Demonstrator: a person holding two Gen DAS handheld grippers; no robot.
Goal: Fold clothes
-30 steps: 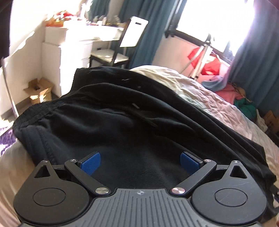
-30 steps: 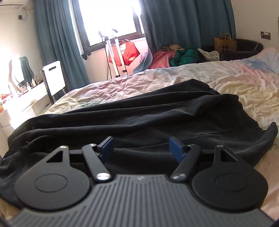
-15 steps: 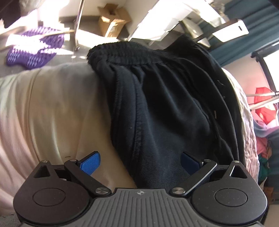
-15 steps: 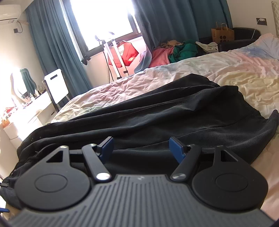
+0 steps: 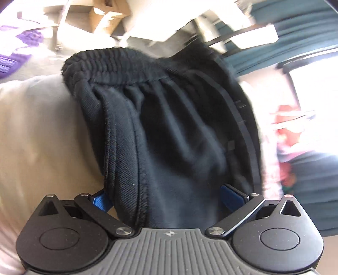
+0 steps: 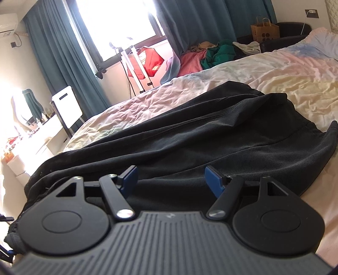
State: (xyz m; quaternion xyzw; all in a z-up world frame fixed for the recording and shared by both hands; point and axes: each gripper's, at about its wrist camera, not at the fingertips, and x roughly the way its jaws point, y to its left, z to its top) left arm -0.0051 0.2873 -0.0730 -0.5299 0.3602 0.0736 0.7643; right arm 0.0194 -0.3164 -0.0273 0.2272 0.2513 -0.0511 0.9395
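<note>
A pair of black trousers [image 6: 200, 135] lies spread across the bed [image 6: 285, 76]. In the left wrist view its ribbed elastic waistband [image 5: 118, 63] hangs at the bed's edge, and the side seam [image 5: 124, 160] runs down toward me. My left gripper [image 5: 165, 200] is open, its blue pads on either side of the seam edge of the fabric. My right gripper [image 6: 171, 178] is open and empty, low over the black cloth near the leg end.
A cardboard box [image 5: 103, 14] and a purple mat [image 5: 12, 50] lie on the floor beyond the bed's edge. A white chair [image 6: 67, 105], a clothes rack with a red garment [image 6: 147, 61] and a heap of clothes [image 6: 211, 55] stand by the window.
My left gripper has swung from looking across the trousers to pointing down at the waistband edge, then moved in until the seam edge lies between its open pads. The right gripper has tilted slightly.
</note>
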